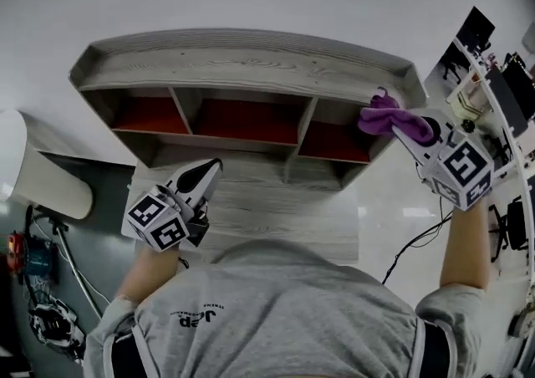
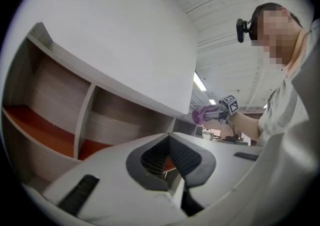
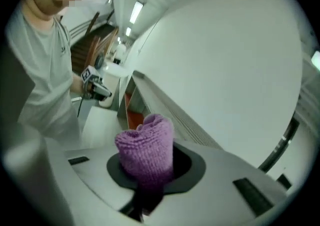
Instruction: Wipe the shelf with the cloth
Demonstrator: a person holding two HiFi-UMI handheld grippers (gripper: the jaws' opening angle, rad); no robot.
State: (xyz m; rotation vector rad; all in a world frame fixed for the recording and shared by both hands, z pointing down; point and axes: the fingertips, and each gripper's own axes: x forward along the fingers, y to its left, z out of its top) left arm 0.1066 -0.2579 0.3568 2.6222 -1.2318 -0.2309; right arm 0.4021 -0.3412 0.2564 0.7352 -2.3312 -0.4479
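Right tongs [image 1: 415,135] grasping purple cloth [image 1: 384,117], upper right, beside shelf [image 1: 242,63] top. Left tongs [image 1: 207,172] clenched, empty. Advise: press cloth flat, sweep leftward along board.

Head view: looking steeply down from above the person, taking in the whole shelf [image 1: 242,63], left gripper [image 1: 209,169] and right gripper [image 1: 408,130].
Left gripper view: riding that gripper, facing up into the shelf's compartments from close by.
Right gripper view: riding that gripper, looking past the cloth [image 3: 147,145] along the shelf top.
Shared: all three are showing the shelf; each gripper view is catching the other gripper well apart.
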